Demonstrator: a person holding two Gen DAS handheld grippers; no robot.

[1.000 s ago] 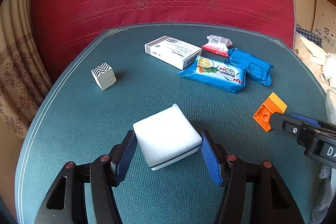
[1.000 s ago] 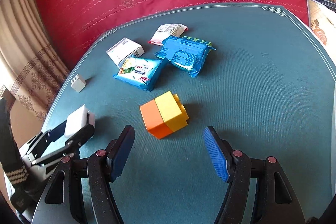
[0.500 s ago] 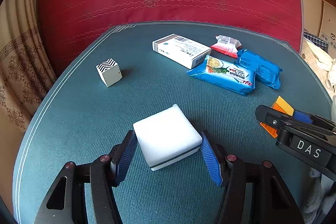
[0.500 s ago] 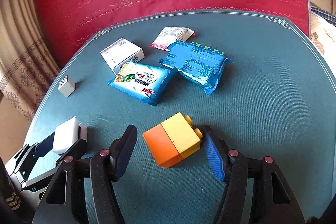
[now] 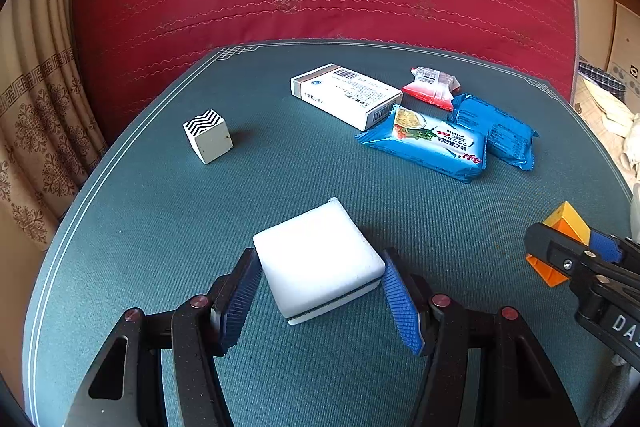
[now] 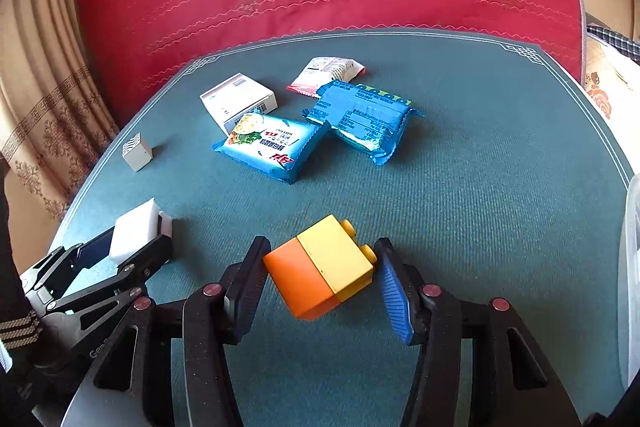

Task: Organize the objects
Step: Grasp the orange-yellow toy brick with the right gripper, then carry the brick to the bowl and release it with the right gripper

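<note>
White sponge block (image 5: 318,259) sits flat, lower center of the left view; orange-yellow toy brick (image 6: 322,271) lies tilted, lower center of the right view.

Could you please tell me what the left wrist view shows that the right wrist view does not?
Only the left wrist view shows the white sponge's broad top and the zigzag face of the small cube. Only the right wrist view shows the whole orange and yellow toy brick and a clear plastic bin's edge. Both show the green table, white box and two blue packets.
</note>
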